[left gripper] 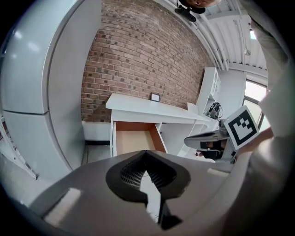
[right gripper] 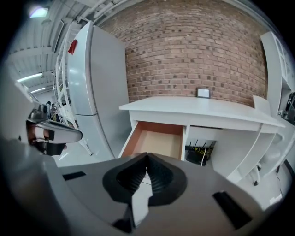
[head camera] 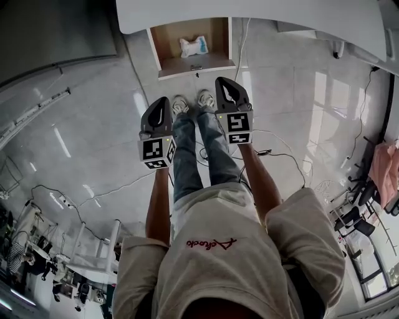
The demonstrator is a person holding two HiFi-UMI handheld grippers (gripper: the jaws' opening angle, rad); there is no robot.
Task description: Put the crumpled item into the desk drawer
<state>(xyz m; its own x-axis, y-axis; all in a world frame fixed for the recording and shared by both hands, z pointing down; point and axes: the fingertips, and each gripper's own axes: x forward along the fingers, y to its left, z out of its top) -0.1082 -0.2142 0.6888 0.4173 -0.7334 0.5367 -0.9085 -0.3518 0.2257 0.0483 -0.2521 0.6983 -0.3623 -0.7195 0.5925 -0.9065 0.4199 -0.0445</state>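
The desk drawer [head camera: 190,62] stands pulled open under the white desk [head camera: 262,15]. A crumpled white item [head camera: 193,45] with a touch of blue lies inside it, seen only in the head view. My left gripper [head camera: 163,101] and right gripper [head camera: 222,81] hover side by side in front of the drawer, above the floor, apart from it. In the left gripper view the jaws of my left gripper [left gripper: 146,152] meet with nothing between them. My right gripper [right gripper: 147,156] is likewise shut and empty. The drawer [left gripper: 136,140] [right gripper: 157,142] shows its tan bottom ahead.
The person's legs and shoes [head camera: 189,104] stand just before the drawer. A tall white refrigerator [right gripper: 94,87] rises left of the desk against the brick wall. Cables [head camera: 274,149] trail over the tiled floor at the right. A small frame [right gripper: 202,92] sits on the desktop.
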